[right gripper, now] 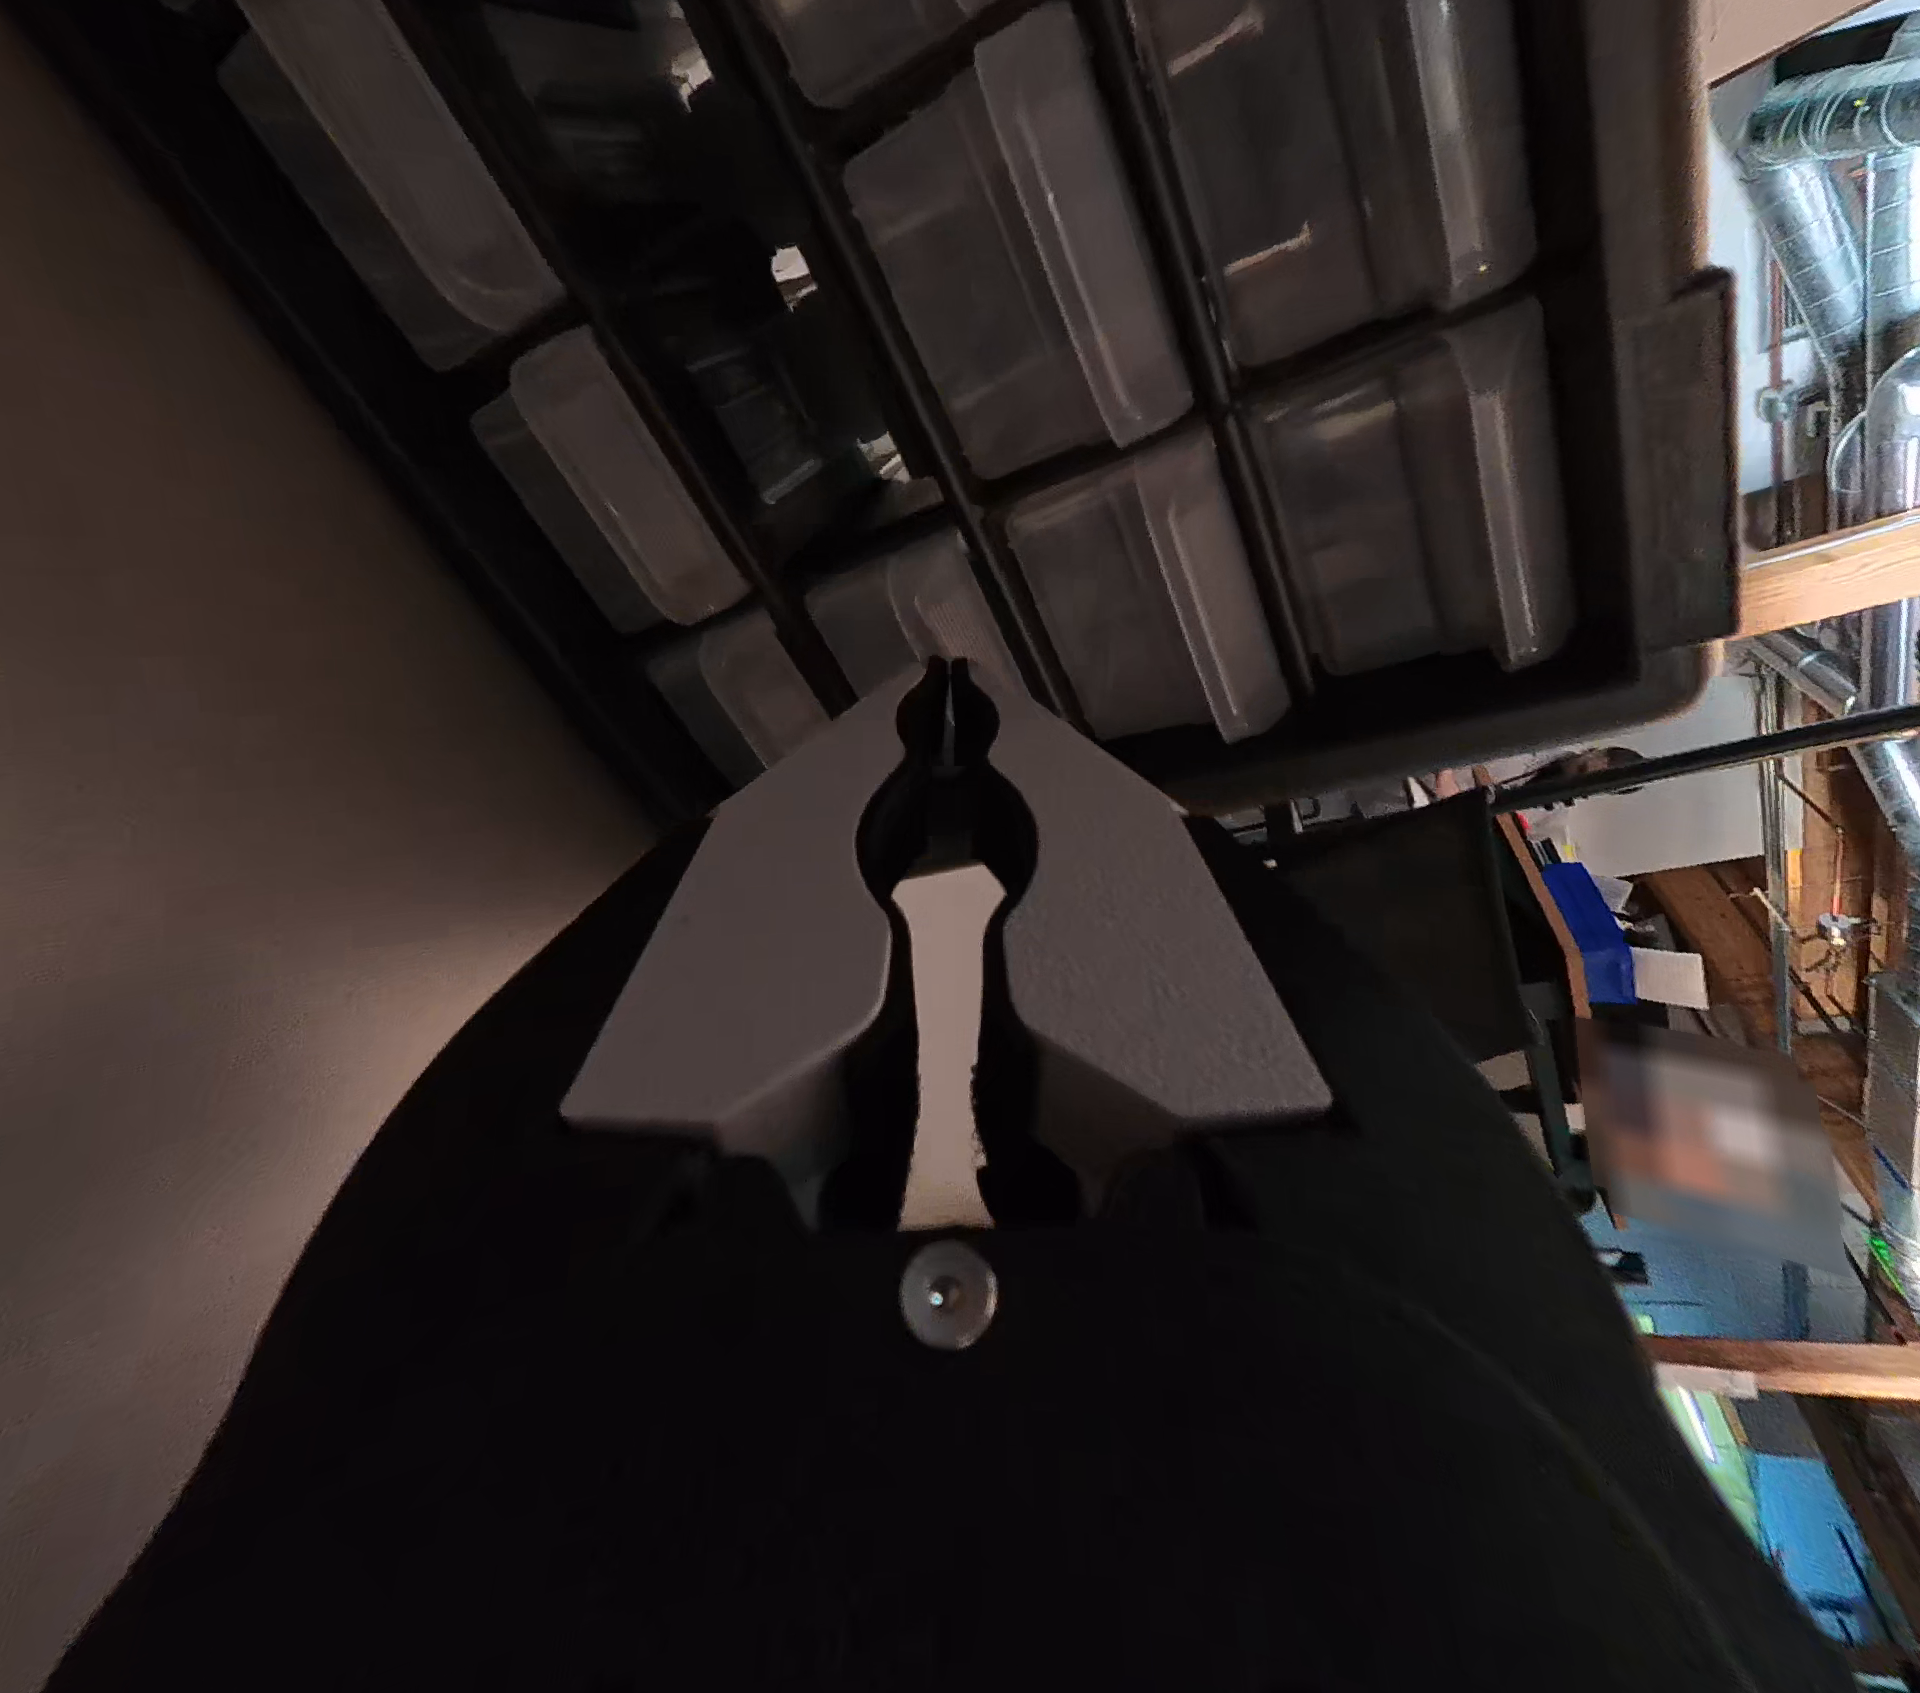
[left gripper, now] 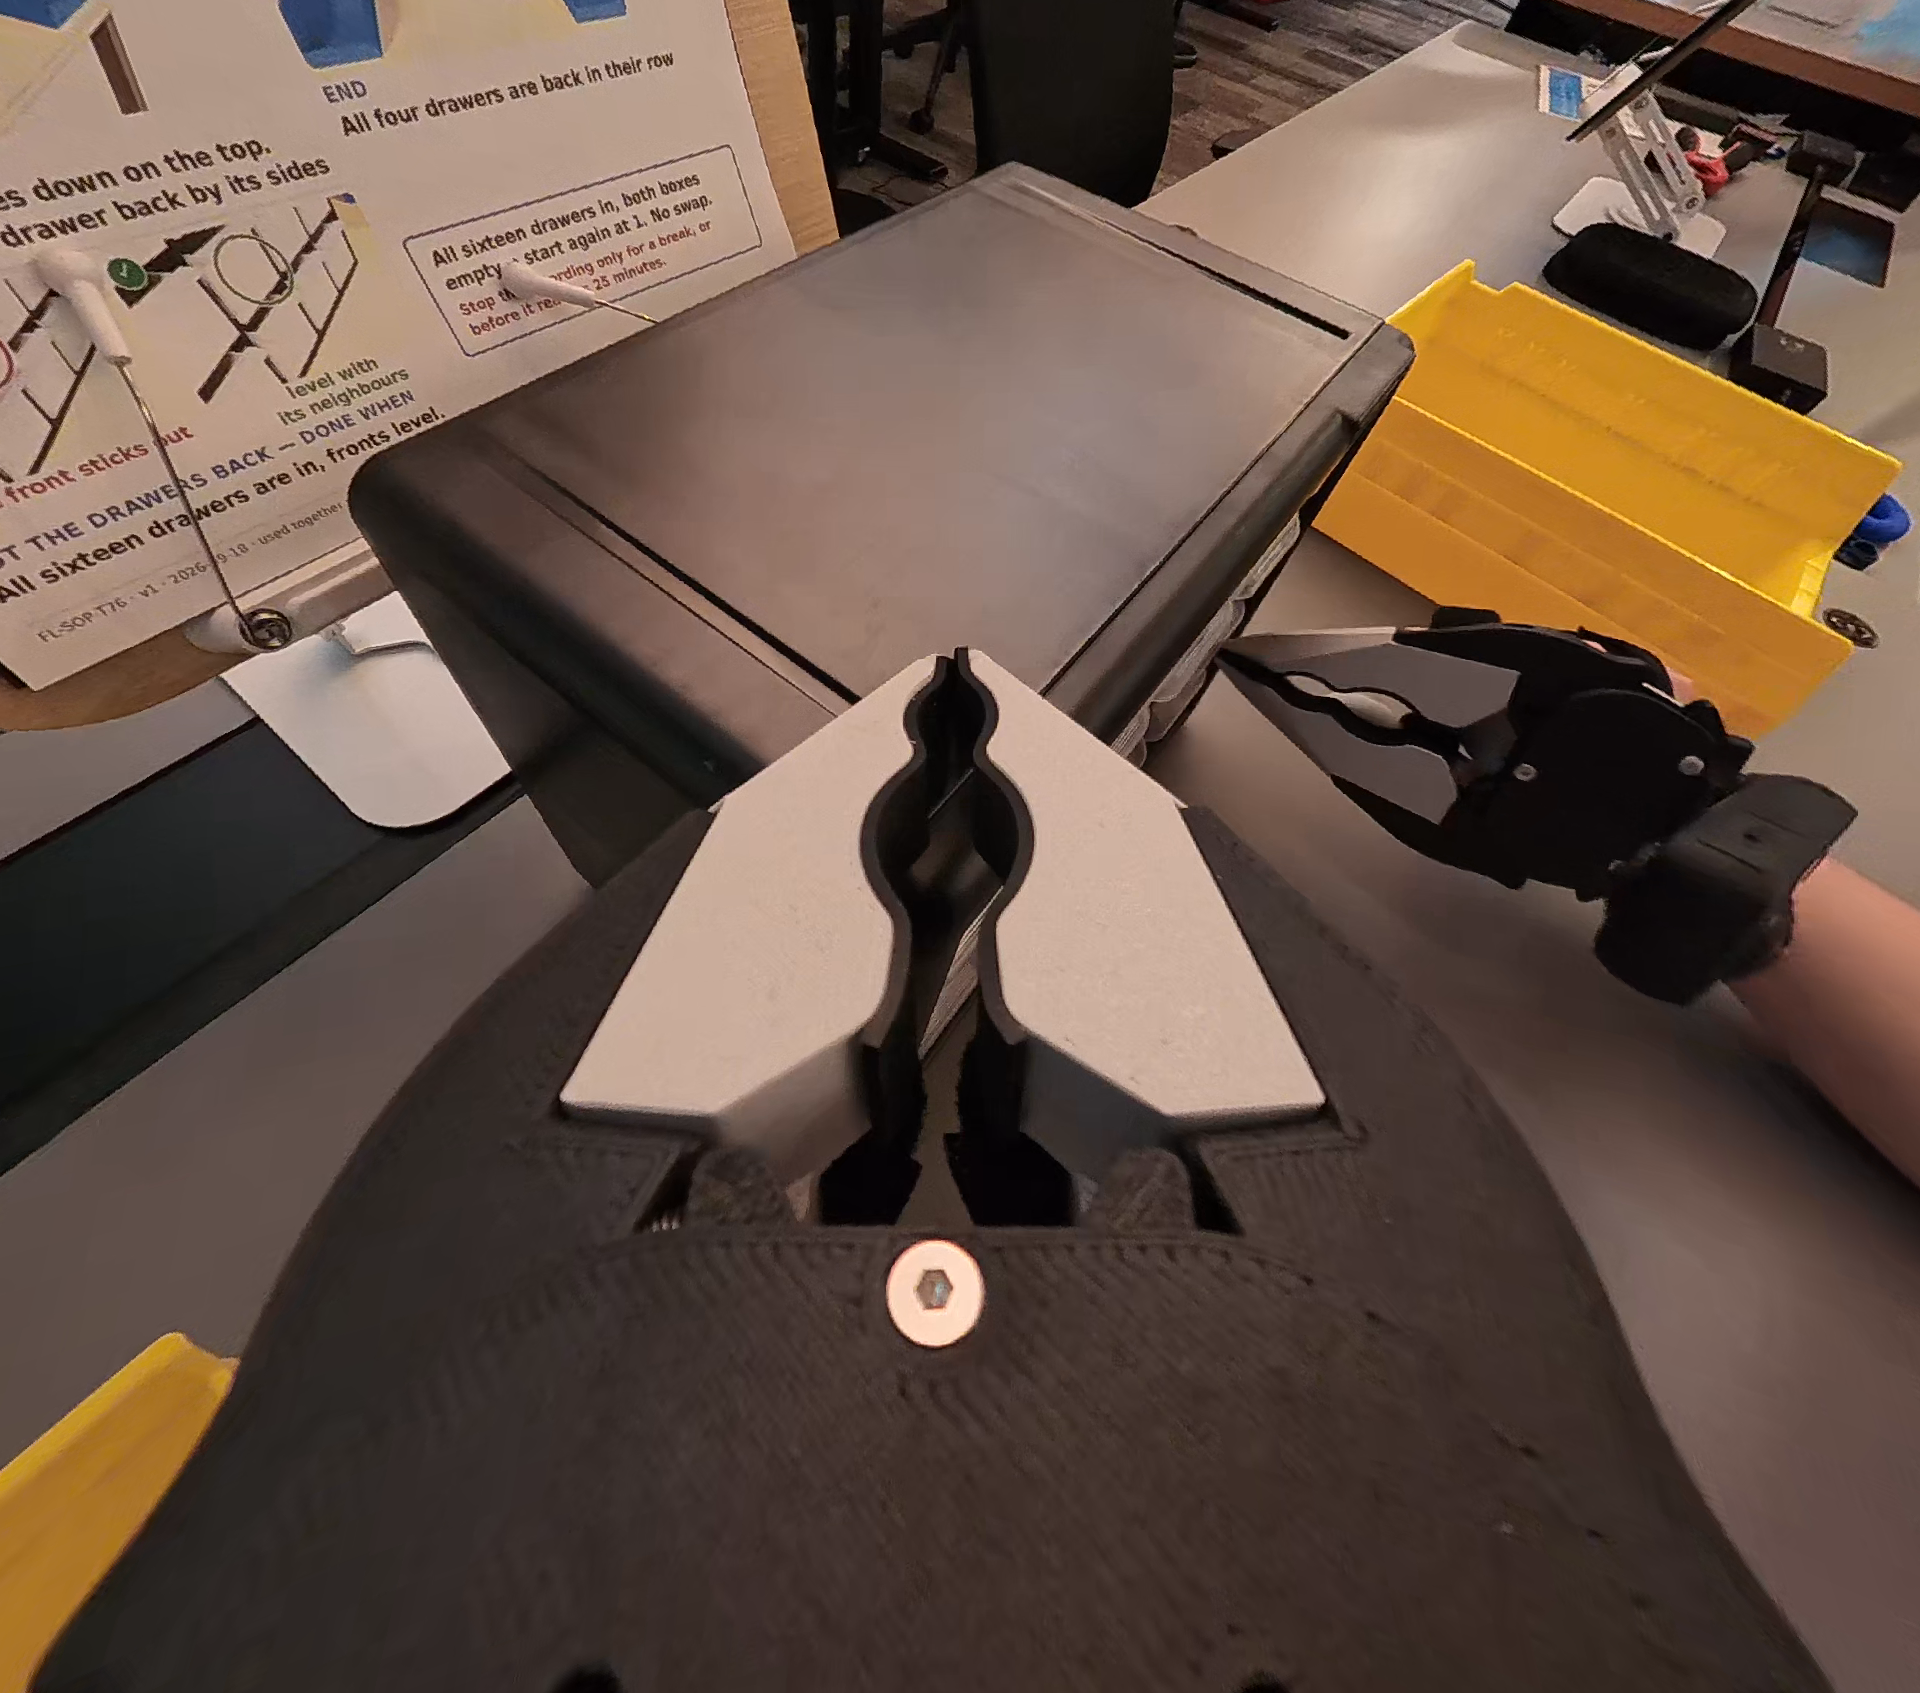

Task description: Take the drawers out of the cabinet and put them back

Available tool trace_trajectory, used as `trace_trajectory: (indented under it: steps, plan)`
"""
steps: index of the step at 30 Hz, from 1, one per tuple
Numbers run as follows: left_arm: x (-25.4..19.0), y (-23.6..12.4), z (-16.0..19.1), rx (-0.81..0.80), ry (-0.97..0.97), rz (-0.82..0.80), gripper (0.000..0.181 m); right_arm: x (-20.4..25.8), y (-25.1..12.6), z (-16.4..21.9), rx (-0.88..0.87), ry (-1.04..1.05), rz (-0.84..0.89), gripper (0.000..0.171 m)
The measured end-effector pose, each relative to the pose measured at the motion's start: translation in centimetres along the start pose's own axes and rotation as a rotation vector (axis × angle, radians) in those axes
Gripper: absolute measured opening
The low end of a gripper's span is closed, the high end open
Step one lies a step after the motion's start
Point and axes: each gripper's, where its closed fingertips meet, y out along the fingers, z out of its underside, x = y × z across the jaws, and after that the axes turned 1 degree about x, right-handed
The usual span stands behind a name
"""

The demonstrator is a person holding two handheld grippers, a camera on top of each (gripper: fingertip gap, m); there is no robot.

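The black cabinet (left gripper: 935, 417) stands on the grey table, seen from above in the left wrist view. My left gripper (left gripper: 961, 658) is shut and empty, its tips over the near front edge of the cabinet top. The right wrist view is rolled sideways and shows the cabinet front (right gripper: 1652, 293) with several clear drawers (right gripper: 1039, 261) in their slots and one dark row of open slots (right gripper: 665, 272). My right gripper (right gripper: 951, 687) is shut on the front lip of a clear drawer (right gripper: 925, 604) in a lower row. It also shows in the left wrist view (left gripper: 1231, 658), held by a hand.
A yellow bin (left gripper: 1621, 490) lies right of the cabinet, and another yellow bin's edge (left gripper: 94, 1477) is at the near left. An instruction sheet on a stand (left gripper: 343, 189) rises behind the cabinet. A black case (left gripper: 1652, 282) and a phone stand (left gripper: 1642, 157) are farther right. The gap from one gripper's tips to the other's is roughly 20 cm.
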Motion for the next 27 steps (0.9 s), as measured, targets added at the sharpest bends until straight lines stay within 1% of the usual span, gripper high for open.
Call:
trace_trajectory:
  steps: [1,2,5,6,8,10,12,13,14,16,17,19,20,22,24,26,27]
  plan:
    - [0.0,0.0,0.0,0.001,0.002,-0.003,0.0,0.0,0.0,-0.2,-0.009,0.008,-0.008,0.0]
    - [0.0,0.0,0.0,0.002,0.004,-0.006,0.0,0.1,0.0,-0.4,-0.017,0.018,-0.014,0.0]
    - [0.0,-0.1,0.0,0.004,-0.007,-0.009,0.001,0.2,-0.6,-1.3,-0.069,0.074,-0.027,0.008]
    - [0.0,-0.2,0.0,0.008,-0.021,-0.007,0.002,0.2,-1.2,-1.9,-0.114,0.114,-0.041,0.01]
    - [-0.1,-0.5,0.0,0.008,-0.07,-0.001,0.004,-2.0,-2.7,-3.3,-0.22,0.238,-0.01,0.013]
    - [0.4,-1.1,-0.7,-0.031,-0.145,-0.018,0.038,-6.0,-4.8,-4.2,-0.342,0.431,0.046,0.02]
    - [1.0,-2.1,-1.8,-0.101,-0.188,-0.046,0.058,-11.2,-6.9,-3.9,-0.45,0.646,0.113,0.032]
    - [1.2,-2.5,-2.3,-0.137,-0.2,-0.055,0.064,-13.6,-7.5,-3.5,-0.488,0.743,0.128,0.042]
    - [1.3,-3.0,-2.7,-0.169,-0.214,-0.057,0.07,-15.5,-7.8,-3.3,-0.511,0.825,0.102,0.051]
    - [1.2,-3.5,-3.1,-0.202,-0.249,-0.041,0.084,-18.4,-7.2,-2.6,-0.52,0.978,0.021,0.079]
    - [1.0,-3.6,-3.1,-0.201,-0.261,-0.027,0.092,-18.8,-6.6,-2.6,-0.52,1.034,-0.062,0.084]
    - [0.6,-3.3,-2.6,-0.174,-0.276,0.002,0.099,-18.6,-5.0,-2.3,-0.493,1.145,-0.234,0.092]
    - [0.6,-3.0,-2.3,-0.157,-0.284,0.004,0.102,-18.2,-4.1,-2.1,-0.48,1.203,-0.308,0.095]
    - [1.2,-2.4,-1.9,-0.135,-0.3,-0.023,0.109,-17.6,-2.1,-1.8,-0.479,1.329,-0.415,0.097]
    - [2.1,-1.9,-1.3,-0.111,-0.318,-0.069,0.112,-15.9,-0.5,-2.3,-0.452,1.428,-0.579,0.099]
    - [2.8,-1.3,-0.4,-0.065,-0.325,-0.106,0.112,-13.6,1.1,-2.3,-0.333,1.468,-0.684,0.099]
    - [3.1,-0.9,0.1,-0.04,-0.329,-0.115,0.111,-12.3,1.5,-2.3,-0.264,1.45,-0.736,0.097]
